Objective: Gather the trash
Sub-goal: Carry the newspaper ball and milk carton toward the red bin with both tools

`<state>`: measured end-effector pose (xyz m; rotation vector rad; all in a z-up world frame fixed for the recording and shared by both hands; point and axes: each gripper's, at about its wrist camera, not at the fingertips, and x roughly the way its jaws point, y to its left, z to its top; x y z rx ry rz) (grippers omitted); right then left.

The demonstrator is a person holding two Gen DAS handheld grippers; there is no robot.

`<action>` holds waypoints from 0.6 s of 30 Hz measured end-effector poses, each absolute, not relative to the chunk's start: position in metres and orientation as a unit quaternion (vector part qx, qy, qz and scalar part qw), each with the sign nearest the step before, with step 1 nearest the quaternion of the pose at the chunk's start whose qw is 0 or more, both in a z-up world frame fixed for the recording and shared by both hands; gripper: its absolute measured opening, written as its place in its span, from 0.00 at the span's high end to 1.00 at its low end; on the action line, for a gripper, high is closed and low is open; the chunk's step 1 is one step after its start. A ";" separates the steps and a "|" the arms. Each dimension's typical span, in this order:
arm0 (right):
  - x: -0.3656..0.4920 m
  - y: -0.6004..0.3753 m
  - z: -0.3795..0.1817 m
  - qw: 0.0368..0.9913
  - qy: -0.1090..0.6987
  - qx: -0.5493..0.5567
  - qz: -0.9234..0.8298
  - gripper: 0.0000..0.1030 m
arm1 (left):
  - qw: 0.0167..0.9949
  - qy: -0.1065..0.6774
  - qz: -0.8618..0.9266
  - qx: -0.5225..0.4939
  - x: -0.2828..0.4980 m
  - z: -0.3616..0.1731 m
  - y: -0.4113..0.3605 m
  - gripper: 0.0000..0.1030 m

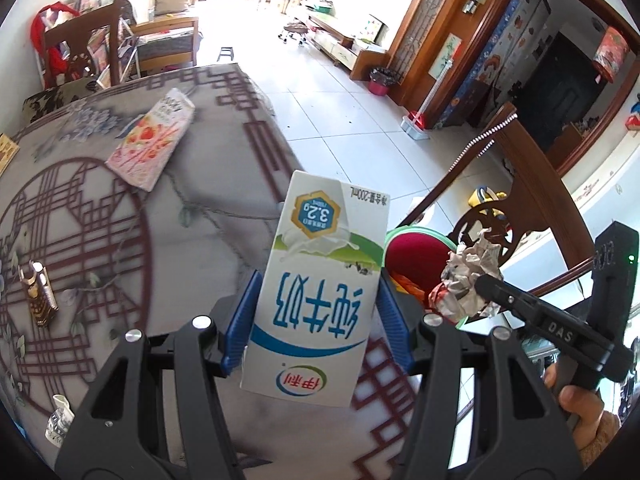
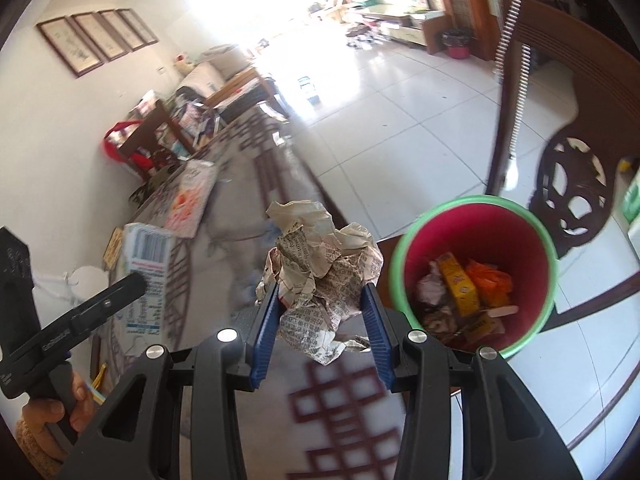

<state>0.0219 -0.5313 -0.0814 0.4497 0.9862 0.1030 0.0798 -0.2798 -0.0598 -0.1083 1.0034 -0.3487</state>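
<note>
at the lower centre of the left wrist view, the left gripper [image 1: 316, 320] has its fingers clamped on a white milk carton [image 1: 320, 292], held upside down above the table [image 1: 192, 208]. at the lower centre of the right wrist view, the right gripper [image 2: 323, 324] grips a crumpled newspaper ball [image 2: 320, 264] between its blue fingers. the bin [image 2: 474, 272], red inside with a green rim, sits right of centre in that view, off the table edge and already holding wrappers and a yellow box.

both loads look headed for the bin, neither is over the opening yet.

risks:
- the paper ball is soft and loosely pinched; a loose tail hangs below the fingers, so it could slip out or snag on the rim.
- two grippers converging on one opening could collide; in the left view the right one sits close beside the carton.
- the carton is tall; released off-centre it could hit the rim and fall to the floor.
- a wooden chair [image 2: 576, 168] stands just behind the bin, so an overshoot could hit it.

still on the table: a pink snack box [image 1: 154, 140] at upper left and a small dark pack [image 1: 40, 300] at left.
</note>
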 end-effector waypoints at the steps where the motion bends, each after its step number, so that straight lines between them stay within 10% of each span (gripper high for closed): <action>1: 0.022 -0.538 -0.083 0.855 0.469 0.217 0.043 0.61 | 0.860 0.479 -0.168 -0.049 0.081 -0.060 -0.284 0.46; 18: 0.049 -0.634 -0.129 0.836 0.493 0.235 -0.050 0.61 | 0.839 0.506 -0.200 -0.007 0.106 -0.079 -0.350 0.46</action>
